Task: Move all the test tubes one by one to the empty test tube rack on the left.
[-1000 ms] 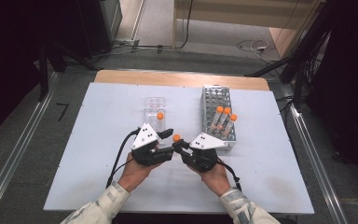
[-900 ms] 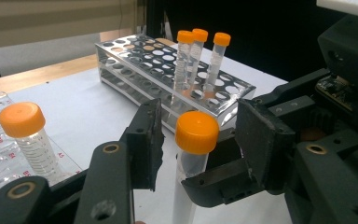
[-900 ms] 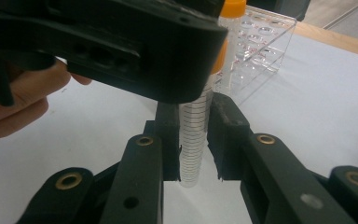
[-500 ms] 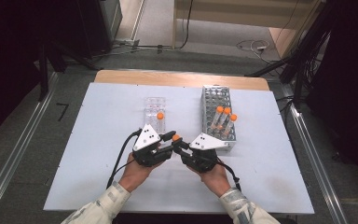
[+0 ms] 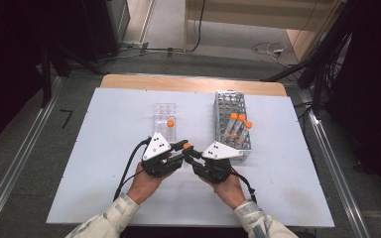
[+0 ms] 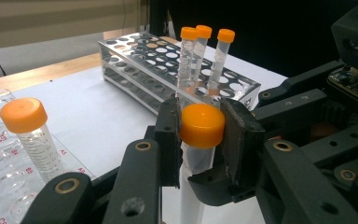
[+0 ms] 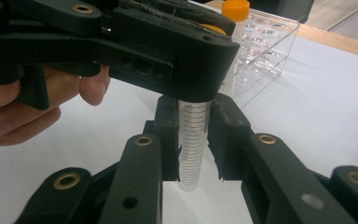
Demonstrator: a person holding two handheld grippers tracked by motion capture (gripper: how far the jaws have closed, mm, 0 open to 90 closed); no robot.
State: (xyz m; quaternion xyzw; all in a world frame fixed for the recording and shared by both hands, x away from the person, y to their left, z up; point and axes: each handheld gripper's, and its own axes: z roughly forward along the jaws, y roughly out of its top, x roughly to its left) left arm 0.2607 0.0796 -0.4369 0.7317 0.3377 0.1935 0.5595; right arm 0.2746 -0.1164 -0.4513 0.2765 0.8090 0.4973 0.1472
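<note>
Since the earlier frame, the left gripper's (image 5: 182,150) fingers had just been closing and now clamped the orange cap of the tube (image 6: 200,140). I saw a white worktop (image 5: 104,148) on grey flooring, the surroundings dark. The tube's lower end was hidden behind the fingers. The right gripper (image 5: 191,157) held the clear, graduated body tightly. The tube stood upright between both hands, near the metal rack (image 5: 230,124).

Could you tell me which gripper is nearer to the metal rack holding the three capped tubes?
The right gripper: it sits just in front of the metal rack's near corner. The left gripper lies farther left, before the clear rack.
</note>
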